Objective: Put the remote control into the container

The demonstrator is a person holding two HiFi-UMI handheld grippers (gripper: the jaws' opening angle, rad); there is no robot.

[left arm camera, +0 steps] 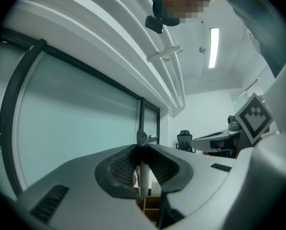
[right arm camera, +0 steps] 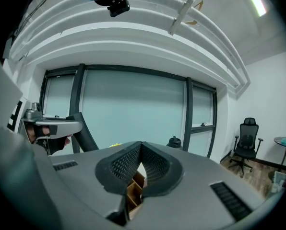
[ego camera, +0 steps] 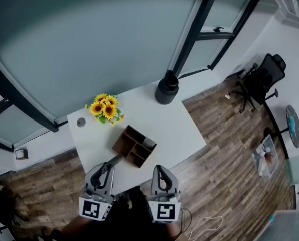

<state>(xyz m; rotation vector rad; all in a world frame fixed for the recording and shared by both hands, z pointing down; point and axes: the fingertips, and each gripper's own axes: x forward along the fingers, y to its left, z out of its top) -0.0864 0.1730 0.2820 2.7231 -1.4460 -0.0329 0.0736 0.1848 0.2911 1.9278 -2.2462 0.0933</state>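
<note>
The brown wooden container (ego camera: 134, 145), split into compartments, sits on the white table (ego camera: 179, 129). My left gripper (ego camera: 107, 166) is at the table's near edge, shut on the remote control (ego camera: 116, 159), a slim dark bar that points toward the container's near left corner. In the left gripper view the remote (left arm camera: 142, 174) stands edge-on between the closed pads, with the container (left arm camera: 150, 206) just below and beyond. My right gripper (ego camera: 160, 171) hovers beside the left one, shut and empty. Its pads (right arm camera: 128, 164) meet, and the container (right arm camera: 133, 191) shows under them.
A bunch of sunflowers (ego camera: 105, 108) stands behind the container, with a round grommet (ego camera: 81, 122) to its left. A black cylindrical vessel (ego camera: 166, 88) sits at the table's far corner. An office chair (ego camera: 262, 77) and a small round table (ego camera: 292, 125) stand on the wooden floor at the right.
</note>
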